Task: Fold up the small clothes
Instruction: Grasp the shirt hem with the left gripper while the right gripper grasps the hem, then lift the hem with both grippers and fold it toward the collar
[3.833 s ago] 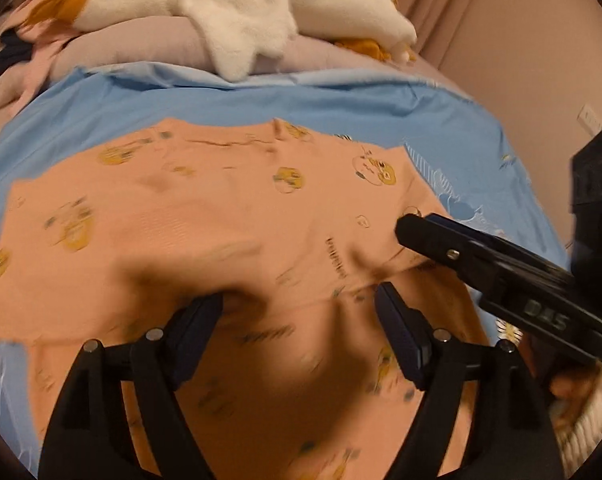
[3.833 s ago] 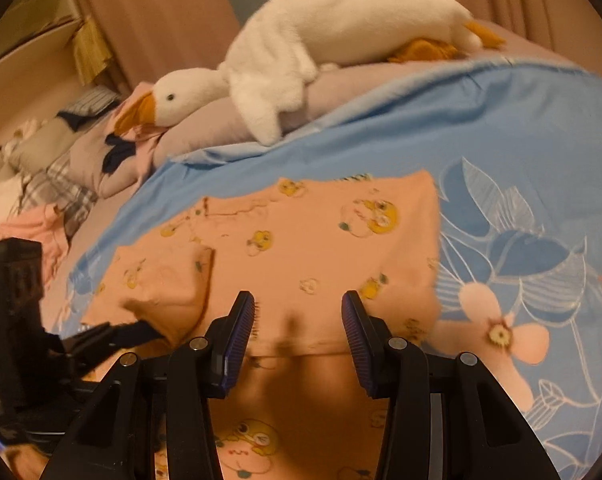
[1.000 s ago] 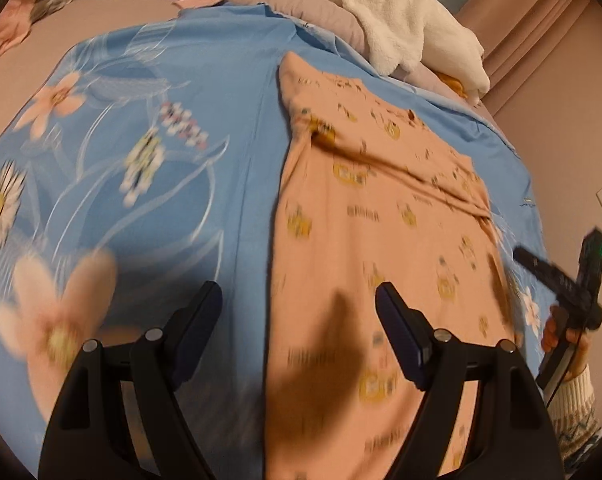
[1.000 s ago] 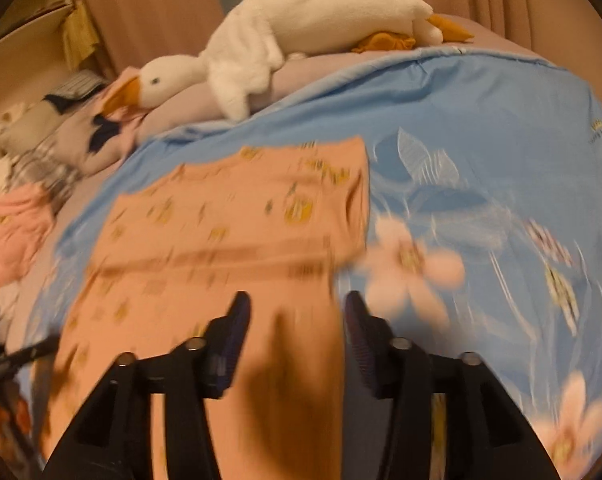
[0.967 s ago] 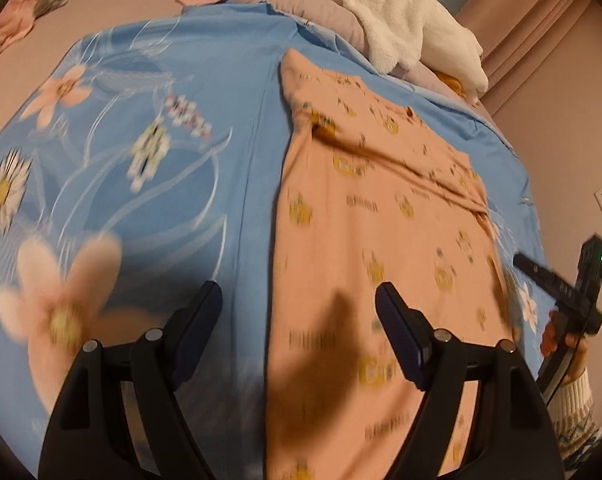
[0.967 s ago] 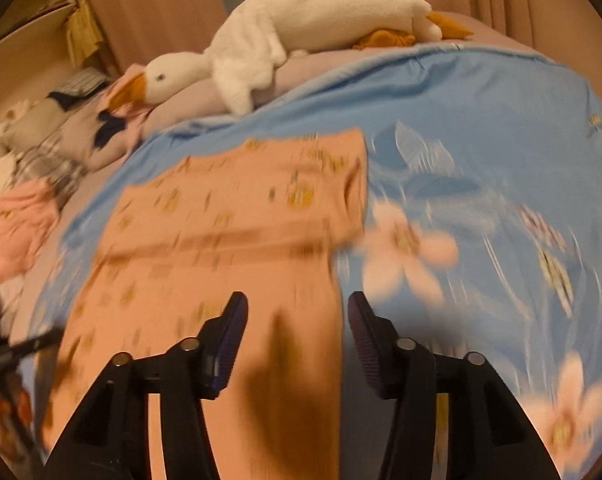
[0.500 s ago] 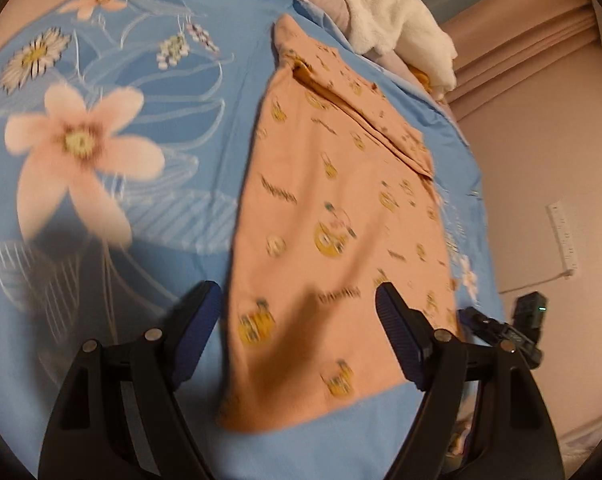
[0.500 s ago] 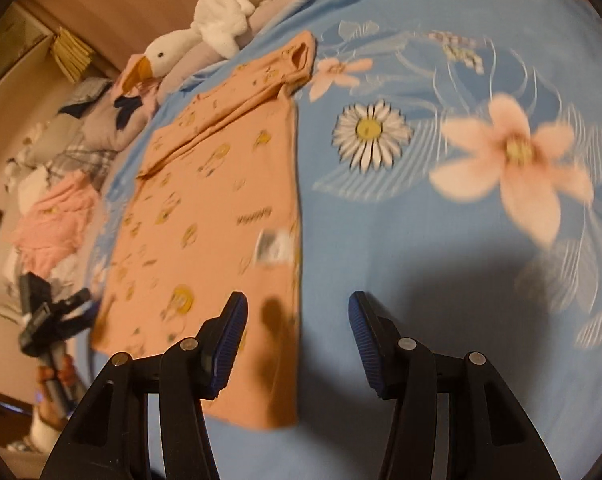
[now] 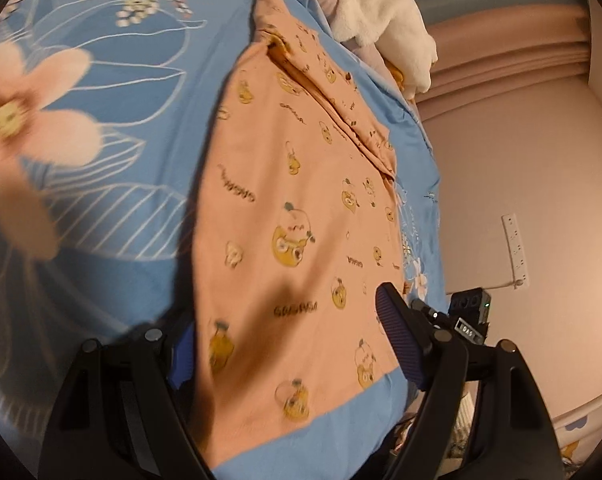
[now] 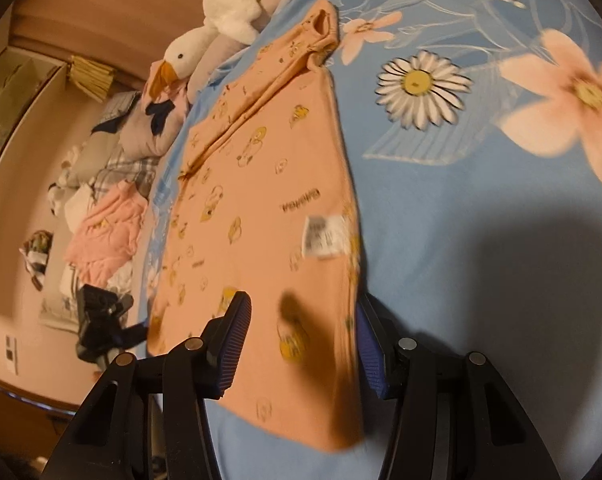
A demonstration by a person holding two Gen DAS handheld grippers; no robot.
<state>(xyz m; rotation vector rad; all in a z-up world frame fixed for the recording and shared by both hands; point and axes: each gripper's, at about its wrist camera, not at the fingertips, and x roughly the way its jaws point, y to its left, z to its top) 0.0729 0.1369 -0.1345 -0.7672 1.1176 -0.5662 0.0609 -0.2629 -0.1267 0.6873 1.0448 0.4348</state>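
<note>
An orange top (image 9: 301, 208) printed with yellow cartoon figures lies flat on the blue floral sheet (image 9: 101, 92), its sleeves folded in across the upper part. My left gripper (image 9: 289, 346) stands open around one corner of the hem; the cloth's edge covers part of its left pad. In the right wrist view the same top (image 10: 261, 184) shows a white label (image 10: 325, 236). My right gripper (image 10: 301, 348) is open astride the other hem corner, and the cloth's edge hides part of its right pad. Each view shows the other gripper at the far corner, the right gripper (image 9: 467, 320) and the left gripper (image 10: 105, 320).
A white plush goose (image 10: 221, 12) lies on the pillows past the top's neck end. A heap of clothes with a pink piece (image 10: 109, 224) sits beside the bed. The bed's near edge runs just below the hem. A wall socket (image 9: 515, 248) is on the pink wall.
Both grippers have pulled back from the folded upper part to the hem end and sunk toward the sheet. Each now has a hem corner between its jaws. The jaw widths look unchanged.
</note>
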